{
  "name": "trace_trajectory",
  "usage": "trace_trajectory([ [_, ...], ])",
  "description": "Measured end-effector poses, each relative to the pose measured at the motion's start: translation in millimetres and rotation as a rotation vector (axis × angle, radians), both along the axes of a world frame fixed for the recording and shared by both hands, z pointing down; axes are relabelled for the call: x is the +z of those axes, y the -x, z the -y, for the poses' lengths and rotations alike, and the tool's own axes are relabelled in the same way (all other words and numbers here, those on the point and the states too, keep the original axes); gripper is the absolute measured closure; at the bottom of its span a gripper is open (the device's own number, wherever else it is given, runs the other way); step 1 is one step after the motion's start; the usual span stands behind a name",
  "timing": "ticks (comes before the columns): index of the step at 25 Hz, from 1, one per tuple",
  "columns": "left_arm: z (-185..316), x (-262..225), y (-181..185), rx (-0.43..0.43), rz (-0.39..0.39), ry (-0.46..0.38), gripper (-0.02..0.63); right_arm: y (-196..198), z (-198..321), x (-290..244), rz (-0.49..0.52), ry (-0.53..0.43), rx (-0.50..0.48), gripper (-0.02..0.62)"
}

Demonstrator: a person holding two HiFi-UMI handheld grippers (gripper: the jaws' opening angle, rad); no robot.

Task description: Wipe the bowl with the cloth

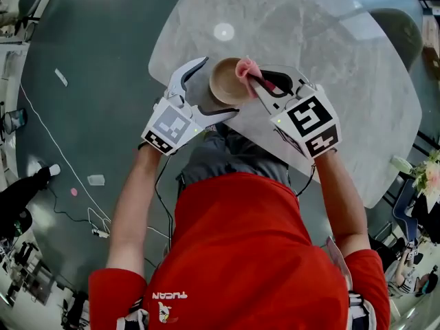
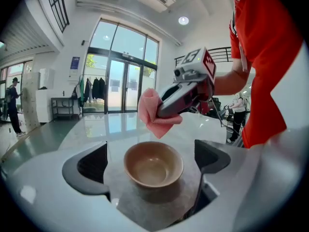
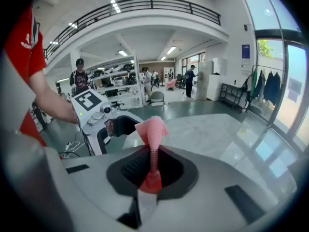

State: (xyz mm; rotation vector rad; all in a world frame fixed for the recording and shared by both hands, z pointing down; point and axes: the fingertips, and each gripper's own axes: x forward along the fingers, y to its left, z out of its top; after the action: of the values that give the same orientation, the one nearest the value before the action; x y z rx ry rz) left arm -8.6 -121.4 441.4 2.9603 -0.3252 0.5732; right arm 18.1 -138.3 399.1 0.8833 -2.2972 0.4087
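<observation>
A tan bowl (image 1: 225,81) (image 2: 153,164) stands upright on the pale marble table (image 1: 330,47), close to its near edge. My left gripper (image 1: 218,86) (image 2: 152,158) is open, with one jaw on each side of the bowl and a gap left on both sides. My right gripper (image 1: 251,78) (image 3: 152,151) is shut on a pink cloth (image 1: 245,67) (image 3: 151,128). In the left gripper view the cloth (image 2: 152,112) hangs just above the bowl's far rim. The bowl does not show in the right gripper view.
A small white round spot (image 1: 223,31) lies farther out on the table. The table's curved near edge runs under both grippers, with grey floor and cables (image 1: 62,205) to the left. Flowers (image 1: 426,174) stand at the right. People are in the hall beyond.
</observation>
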Motion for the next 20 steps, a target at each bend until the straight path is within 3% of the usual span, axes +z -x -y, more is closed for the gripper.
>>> trace_trajectory([
  [4, 5.4, -59.4, 13.5, -0.112, -0.128, -0.045, 0.056, -13.1, 3.3, -46.2, 0.109, -0.128, 0.041, 0.574],
  [7, 7.9, -101.2, 26.4, -0.21, -0.194, -0.049, 0.137, -17.5, 0.4, -86.3, 0.183, -0.242, 0.05, 0.574],
  [11, 6.9, -149.9, 40.8, -0.285, -0.273, -0.133, 0.247, -20.5, -12.1, -125.2, 0.272, -0.358, 0.058, 0.574],
  [16, -1.5, -189.8, 56.2, -0.367, -0.353, -0.228, 0.414, -22.0, -32.5, -148.4, 0.349, -0.457, 0.074, 0.574],
  [20, -12.2, -198.3, 62.2, -0.409, -0.365, -0.267, 0.504, -22.1, -51.6, -153.8, 0.411, -0.495, 0.096, 0.574],
])
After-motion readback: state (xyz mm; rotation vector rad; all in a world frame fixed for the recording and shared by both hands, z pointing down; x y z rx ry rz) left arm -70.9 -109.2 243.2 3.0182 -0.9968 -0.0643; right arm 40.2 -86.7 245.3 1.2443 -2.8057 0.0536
